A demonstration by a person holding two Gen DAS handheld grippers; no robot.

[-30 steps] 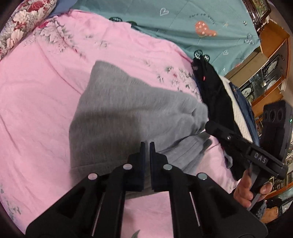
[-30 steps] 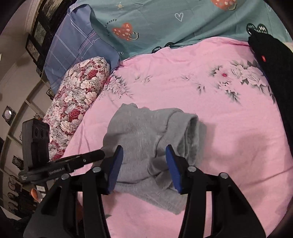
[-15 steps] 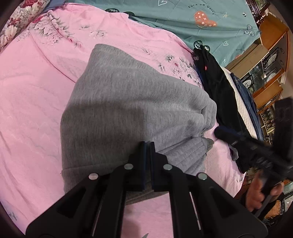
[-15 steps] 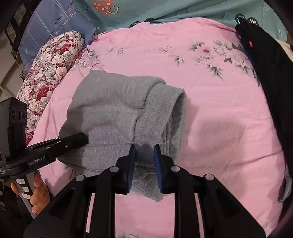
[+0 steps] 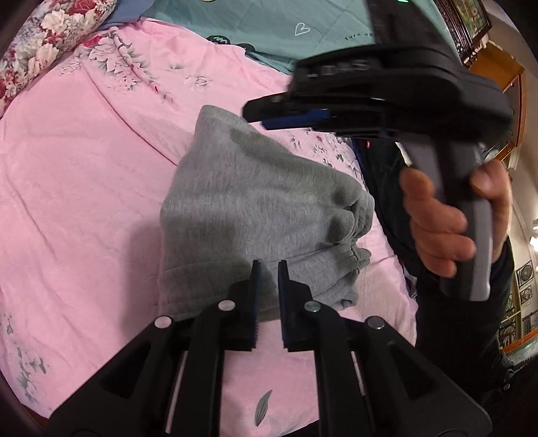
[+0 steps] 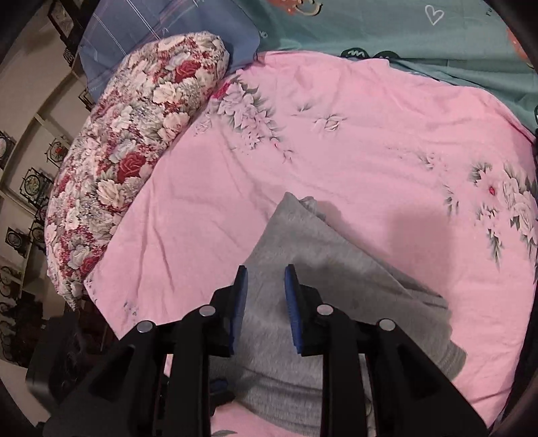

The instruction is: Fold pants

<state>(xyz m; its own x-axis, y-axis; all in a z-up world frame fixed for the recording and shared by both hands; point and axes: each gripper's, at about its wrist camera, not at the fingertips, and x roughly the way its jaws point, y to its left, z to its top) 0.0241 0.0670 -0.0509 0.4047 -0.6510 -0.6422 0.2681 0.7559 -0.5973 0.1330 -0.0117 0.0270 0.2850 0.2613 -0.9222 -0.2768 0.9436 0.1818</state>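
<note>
Right gripper (image 5: 285,112) now blocking left view, over pants (image 5: 262,215), black clothes (image 5: 386,188) beside

Quick count: one pair of gray pants (image 5: 255,201), one pink bedspread (image 5: 84,174), one teal sheet (image 6: 403,30), one floral pillow (image 6: 127,141), one blue pillow (image 6: 161,30), two grippers (image 5: 268,269) (image 6: 265,279), each with two fingers (image 5: 255,279), and one hand (image 5: 447,215).

Pink floral bedspread (image 6: 336,141), floral pillow (image 6: 134,134), wooden cabinet (image 5: 497,77)
</note>
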